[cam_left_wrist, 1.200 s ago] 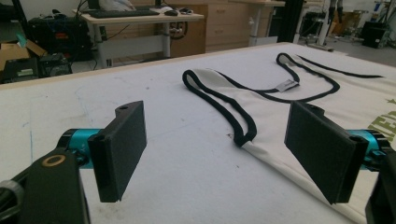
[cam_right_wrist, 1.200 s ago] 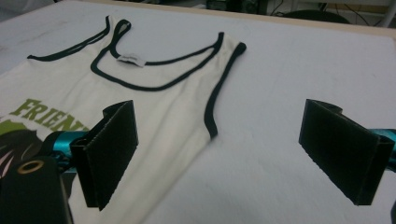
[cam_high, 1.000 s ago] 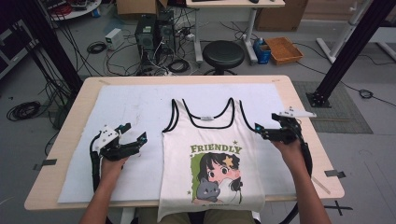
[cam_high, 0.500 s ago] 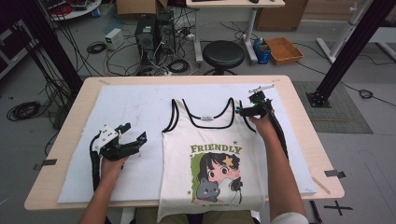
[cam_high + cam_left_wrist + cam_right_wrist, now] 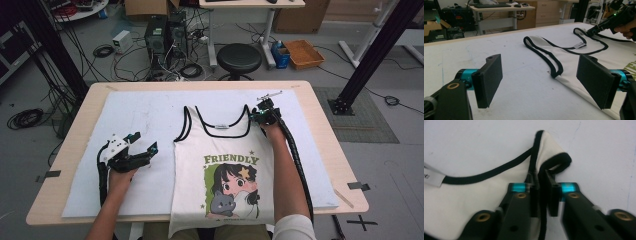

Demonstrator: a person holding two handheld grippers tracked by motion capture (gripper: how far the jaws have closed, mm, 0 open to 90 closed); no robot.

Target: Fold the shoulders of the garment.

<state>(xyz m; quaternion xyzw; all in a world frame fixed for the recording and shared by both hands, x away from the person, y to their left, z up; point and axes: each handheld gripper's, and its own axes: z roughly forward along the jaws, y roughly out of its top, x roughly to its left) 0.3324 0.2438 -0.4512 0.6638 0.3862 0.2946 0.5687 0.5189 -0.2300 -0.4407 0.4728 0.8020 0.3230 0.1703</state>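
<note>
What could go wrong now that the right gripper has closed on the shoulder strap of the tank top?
The right gripper has just closed on the shoulder strap by its narrow edge, so it may slip out when lifted. The left gripper is open beside the other strap, so lifting one-sided could drag and wrinkle the tank top.

I see a soft matt cloth tank top [image 5: 222,170], cream with black ribbed trim and a flat printed picture. Under it lies a white mat [image 5: 145,115], dull and faintly scuffed, on a pale, smooth wooden table [image 5: 320,125]. My left gripper [image 5: 544,80] has matt black pads on shiny blue metal.
</note>
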